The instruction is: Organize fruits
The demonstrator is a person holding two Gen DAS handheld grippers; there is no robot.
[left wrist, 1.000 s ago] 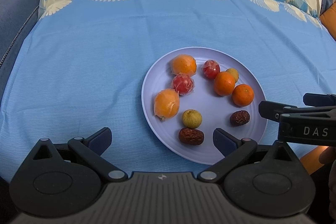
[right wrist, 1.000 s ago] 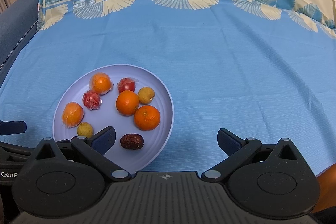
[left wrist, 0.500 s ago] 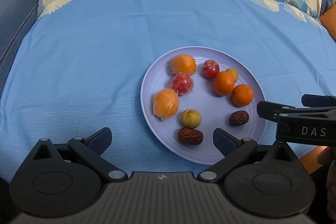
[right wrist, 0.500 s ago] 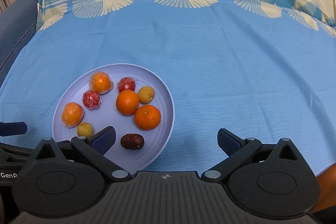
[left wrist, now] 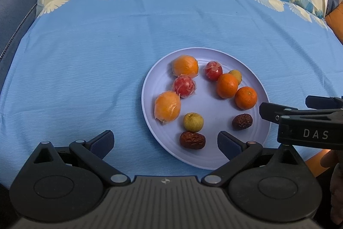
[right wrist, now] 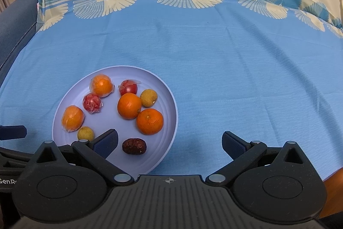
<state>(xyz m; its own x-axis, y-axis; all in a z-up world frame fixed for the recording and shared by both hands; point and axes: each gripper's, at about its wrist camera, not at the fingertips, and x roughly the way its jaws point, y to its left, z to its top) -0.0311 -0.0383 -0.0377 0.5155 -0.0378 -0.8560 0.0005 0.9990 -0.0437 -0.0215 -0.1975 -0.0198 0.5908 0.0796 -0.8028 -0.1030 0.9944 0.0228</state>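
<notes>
A pale lilac plate holds several fruits: two bare oranges, two plastic-wrapped oranges, two wrapped red fruits, two small yellow-green fruits and two brown dates. My left gripper is open and empty, at the plate's near left edge. My right gripper is open and empty, its left finger over the plate's near side. The right gripper also shows from the side in the left wrist view.
The plate sits on a blue tablecloth with a cream fan-pattern border at the back. A dark blue padded edge lies at the left. An orange-brown table edge shows at the near right.
Both grippers have hardly moved. The plate sits very slightly lower and closer in both views. No fruit has moved.
</notes>
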